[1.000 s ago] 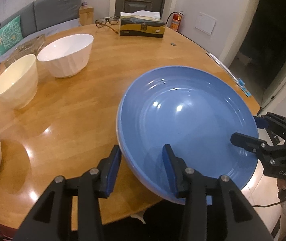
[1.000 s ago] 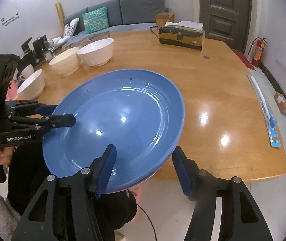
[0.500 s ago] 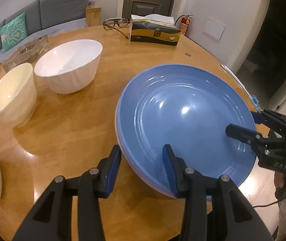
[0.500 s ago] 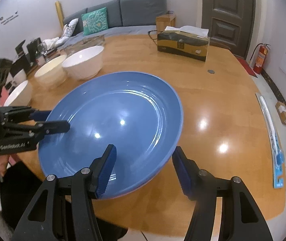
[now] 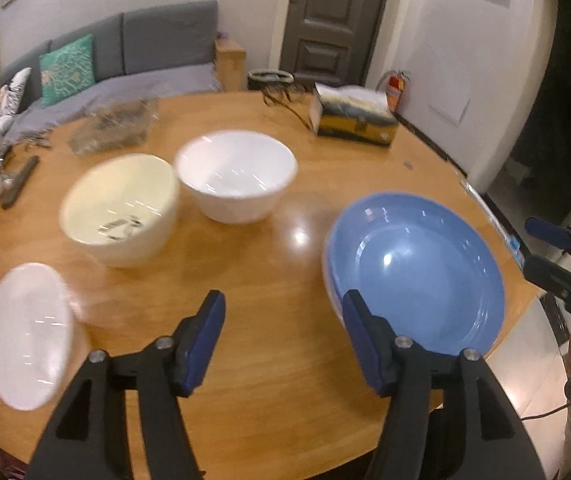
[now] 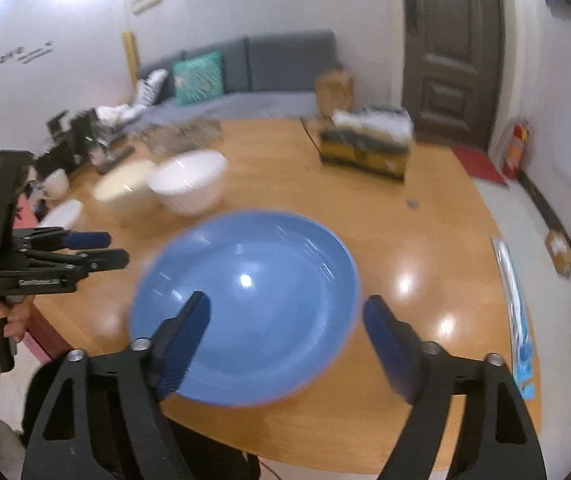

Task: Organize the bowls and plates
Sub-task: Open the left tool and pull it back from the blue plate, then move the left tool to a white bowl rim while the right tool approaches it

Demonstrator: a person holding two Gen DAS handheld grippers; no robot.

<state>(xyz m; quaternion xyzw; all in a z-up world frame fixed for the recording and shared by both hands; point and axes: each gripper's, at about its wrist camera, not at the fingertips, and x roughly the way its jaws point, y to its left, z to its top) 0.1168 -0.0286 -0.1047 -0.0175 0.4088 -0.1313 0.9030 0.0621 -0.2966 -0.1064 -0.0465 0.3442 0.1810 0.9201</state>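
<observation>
Both claws are spreading, nothing pinched: left claw (image 5: 281,330), right claw (image 6: 287,330). The blue plate (image 5: 417,272) lies on the table (image 5: 277,360) at its near right edge, slightly overhanging. Any backward snag could tip it off!

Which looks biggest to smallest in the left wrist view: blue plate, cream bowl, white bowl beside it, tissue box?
1. blue plate
2. cream bowl and white bowl: look alike, unranked
3. tissue box, though it sits farthest from the camera

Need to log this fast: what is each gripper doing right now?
Left gripper: opening, holding nothing.
Right gripper: opening, blue plate released.
</observation>
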